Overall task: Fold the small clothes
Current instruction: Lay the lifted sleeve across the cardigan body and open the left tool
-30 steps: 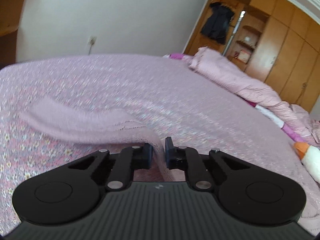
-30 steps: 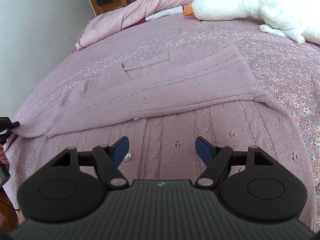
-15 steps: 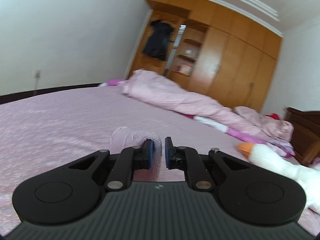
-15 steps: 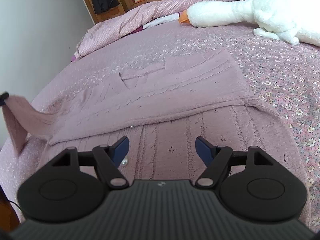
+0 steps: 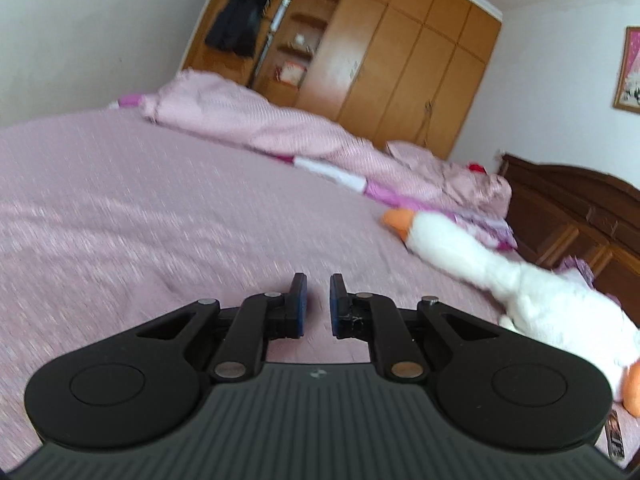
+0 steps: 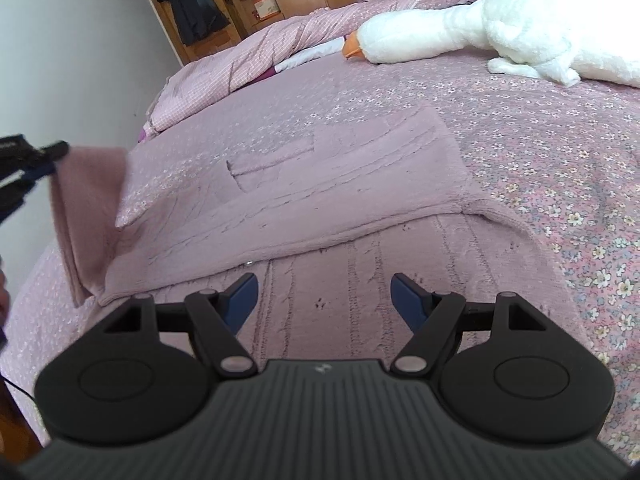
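Observation:
A pink knitted sweater (image 6: pixel 340 200) lies spread on the bed. Its left sleeve (image 6: pixel 88 216) is lifted off the bed and hangs from my left gripper (image 6: pixel 44 160), seen at the left edge of the right wrist view, shut on the cuff. In the left wrist view my left gripper (image 5: pixel 316 300) shows a narrow gap between its pads and no cloth shows there. My right gripper (image 6: pixel 324 300) is open and empty, low over the sweater's near part.
The bed has a pink flowered cover (image 6: pixel 560 152). A white plush goose (image 6: pixel 480 40) lies at the far right; it also shows in the left wrist view (image 5: pixel 520 284). A bunched pink quilt (image 5: pixel 280 128) lies along the far edge. A wooden wardrobe (image 5: pixel 400 60) stands behind.
My left gripper has lifted the sleeve off the bed and swung up and to the right. My right gripper stays open over the sweater, a little lower.

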